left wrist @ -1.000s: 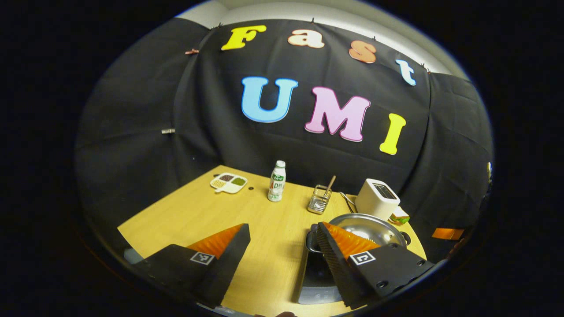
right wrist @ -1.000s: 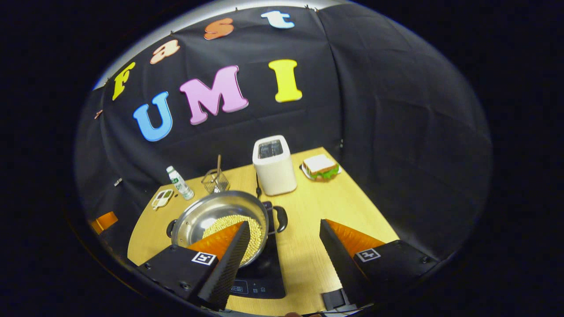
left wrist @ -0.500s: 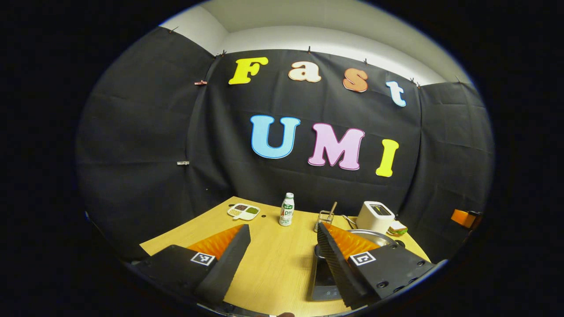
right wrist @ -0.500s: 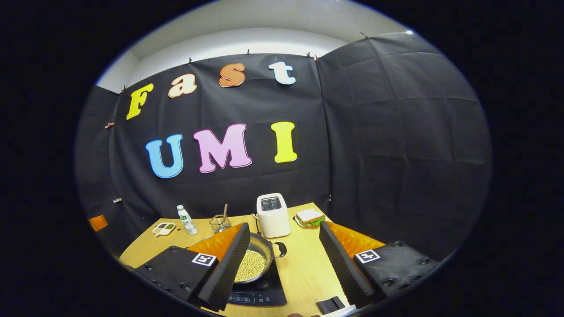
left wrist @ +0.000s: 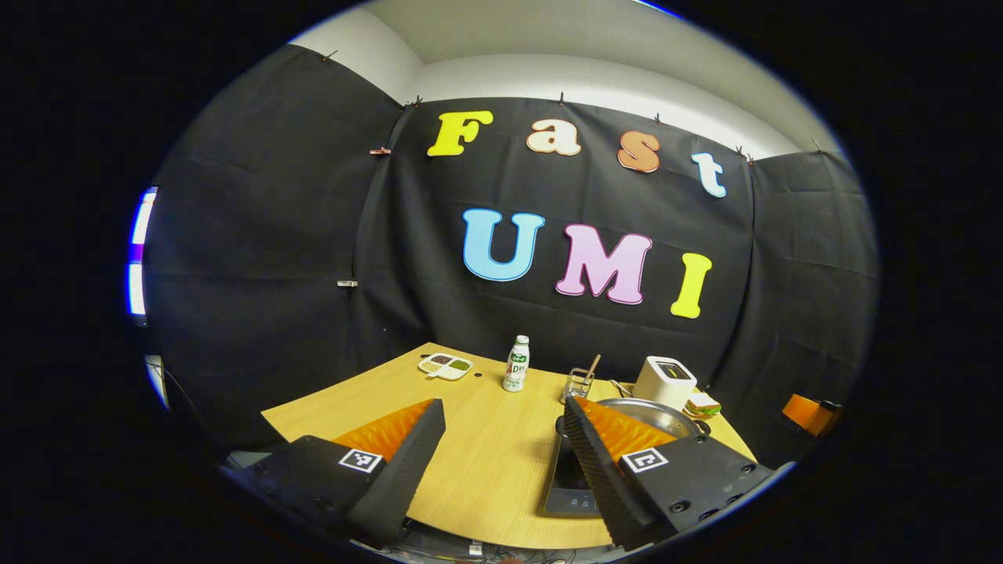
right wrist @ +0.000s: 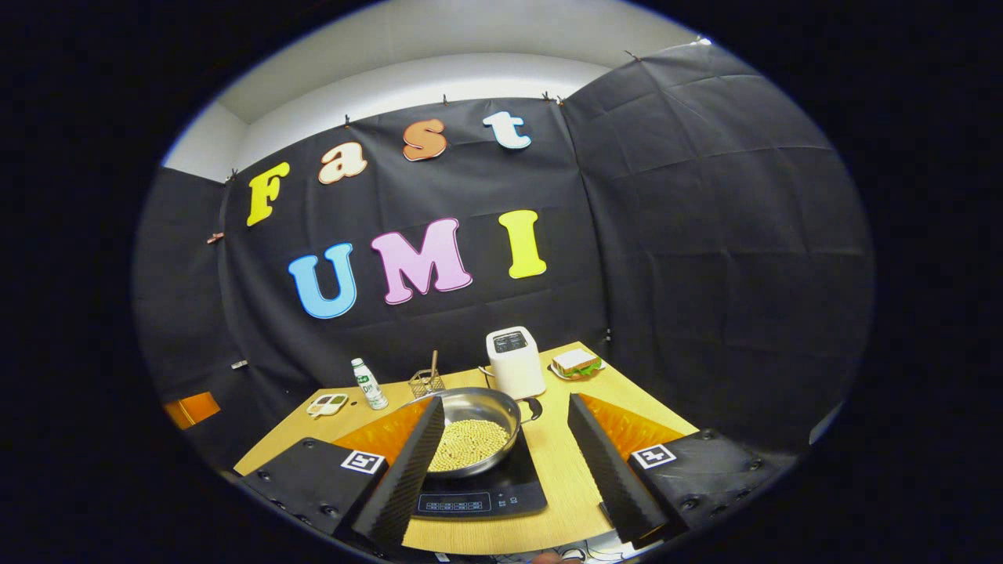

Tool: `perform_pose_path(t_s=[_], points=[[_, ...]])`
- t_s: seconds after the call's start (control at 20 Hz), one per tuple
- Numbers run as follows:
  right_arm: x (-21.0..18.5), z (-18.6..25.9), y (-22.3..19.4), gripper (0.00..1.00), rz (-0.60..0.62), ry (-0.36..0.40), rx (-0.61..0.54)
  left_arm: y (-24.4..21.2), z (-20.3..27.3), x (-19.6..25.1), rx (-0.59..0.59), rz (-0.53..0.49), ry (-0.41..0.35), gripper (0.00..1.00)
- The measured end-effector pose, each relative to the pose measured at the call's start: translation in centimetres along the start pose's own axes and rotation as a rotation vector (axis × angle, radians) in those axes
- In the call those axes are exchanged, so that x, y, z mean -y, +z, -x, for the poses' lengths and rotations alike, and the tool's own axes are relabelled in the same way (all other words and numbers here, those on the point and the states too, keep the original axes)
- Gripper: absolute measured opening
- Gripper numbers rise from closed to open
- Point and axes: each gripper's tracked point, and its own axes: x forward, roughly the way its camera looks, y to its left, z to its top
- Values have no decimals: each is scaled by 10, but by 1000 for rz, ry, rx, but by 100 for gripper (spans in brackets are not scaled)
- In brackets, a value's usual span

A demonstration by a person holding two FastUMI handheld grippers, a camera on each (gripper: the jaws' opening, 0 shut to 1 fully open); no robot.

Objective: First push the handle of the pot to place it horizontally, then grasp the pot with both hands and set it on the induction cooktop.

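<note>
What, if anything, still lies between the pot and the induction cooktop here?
Nothing visible does. In the right gripper view the pot already sits on the induction cooktop, with the toaster behind it and apart. Both the right gripper and left gripper are open, off the pot.

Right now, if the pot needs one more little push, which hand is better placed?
Probably right: the pot on the cooktop sits just ahead of the open right gripper.

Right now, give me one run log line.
pot: on cooktop, beans inside | left gripper: open, clear of pot | right gripper: open, clear of pot
</note>
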Motion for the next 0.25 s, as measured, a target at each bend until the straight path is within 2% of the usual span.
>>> perform_pose_path(t_s=[0.1,0.25], points=[[-23,8,-7,98,33,73,-6,-6,2,2,-20,-14,-2,95],[-37,12,-11,98,61,139,-11,-8,1,14,-40,31,-28,95]])
